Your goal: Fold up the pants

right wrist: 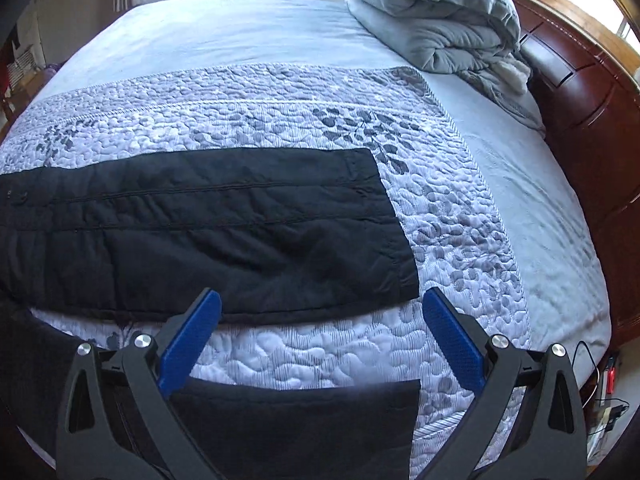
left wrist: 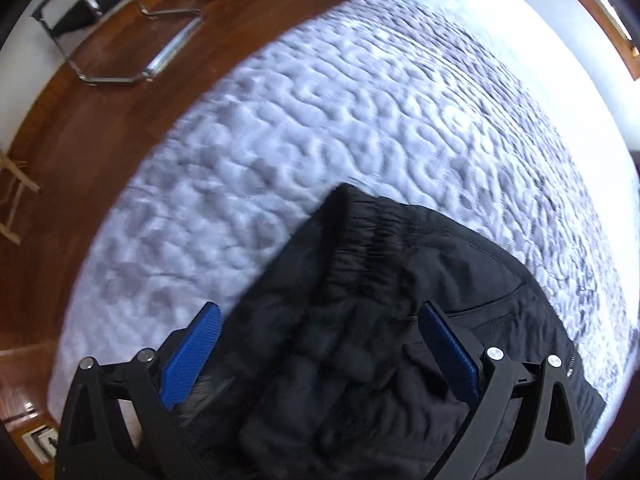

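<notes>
Black pants lie spread on a quilted bedspread. In the left wrist view their elastic waistband end (left wrist: 372, 240) is rumpled, and my left gripper (left wrist: 320, 316) hovers open just above it, holding nothing. In the right wrist view one leg (right wrist: 200, 232) lies flat across the bed with its hem at the right. The other leg (right wrist: 304, 428) lies nearer, under the gripper. My right gripper (right wrist: 322, 300) is open and empty above the strip of quilt between the two legs.
The bedspread (right wrist: 440, 208) covers a wide bed. A folded grey duvet (right wrist: 436, 12) sits at the head by the wooden headboard (right wrist: 580, 92). A metal chair frame (left wrist: 120, 36) stands on the wooden floor (left wrist: 80, 128) beyond the bed's edge. Cables and a power strip (right wrist: 608, 412) lie at the right.
</notes>
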{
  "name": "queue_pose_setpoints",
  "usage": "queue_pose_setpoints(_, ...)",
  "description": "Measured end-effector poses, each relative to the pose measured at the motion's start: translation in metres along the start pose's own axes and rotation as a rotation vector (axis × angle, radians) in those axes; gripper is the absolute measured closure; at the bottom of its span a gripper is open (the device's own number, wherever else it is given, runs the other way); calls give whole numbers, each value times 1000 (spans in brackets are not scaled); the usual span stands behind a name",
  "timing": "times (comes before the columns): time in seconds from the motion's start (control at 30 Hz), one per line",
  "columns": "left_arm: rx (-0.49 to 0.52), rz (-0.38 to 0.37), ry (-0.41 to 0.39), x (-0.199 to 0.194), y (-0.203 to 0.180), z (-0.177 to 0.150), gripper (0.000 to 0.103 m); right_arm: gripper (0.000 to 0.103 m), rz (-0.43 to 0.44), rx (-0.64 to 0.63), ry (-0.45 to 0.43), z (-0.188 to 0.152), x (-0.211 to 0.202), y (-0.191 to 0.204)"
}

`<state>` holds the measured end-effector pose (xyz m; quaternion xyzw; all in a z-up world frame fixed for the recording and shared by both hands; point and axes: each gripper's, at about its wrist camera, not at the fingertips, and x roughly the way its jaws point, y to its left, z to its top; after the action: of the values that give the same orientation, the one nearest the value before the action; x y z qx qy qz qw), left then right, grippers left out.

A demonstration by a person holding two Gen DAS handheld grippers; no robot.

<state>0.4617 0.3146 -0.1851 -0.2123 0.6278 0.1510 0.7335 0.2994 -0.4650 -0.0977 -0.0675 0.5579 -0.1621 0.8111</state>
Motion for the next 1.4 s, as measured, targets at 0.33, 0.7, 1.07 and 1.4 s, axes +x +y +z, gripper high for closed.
queue_pose_setpoints(0.33, 82, 69, 55, 17, -25, -2, 26, 2, 6, -20, 21, 7, 22, 8)
queue_pose_setpoints(0.7, 128, 11, 34, -7, -47, -12, 86, 2, 76, 85, 47, 27, 45, -30)
queue_pose_setpoints(1.07, 110, 11, 12, -11, -42, -18, 87, 3, 190, 236, 211, 112, 146, -114)
queue_pose_setpoints(1.4, 150, 63, 9, 2, -49, -19, 87, 15, 216, 130, 318, 139, 206, -79)
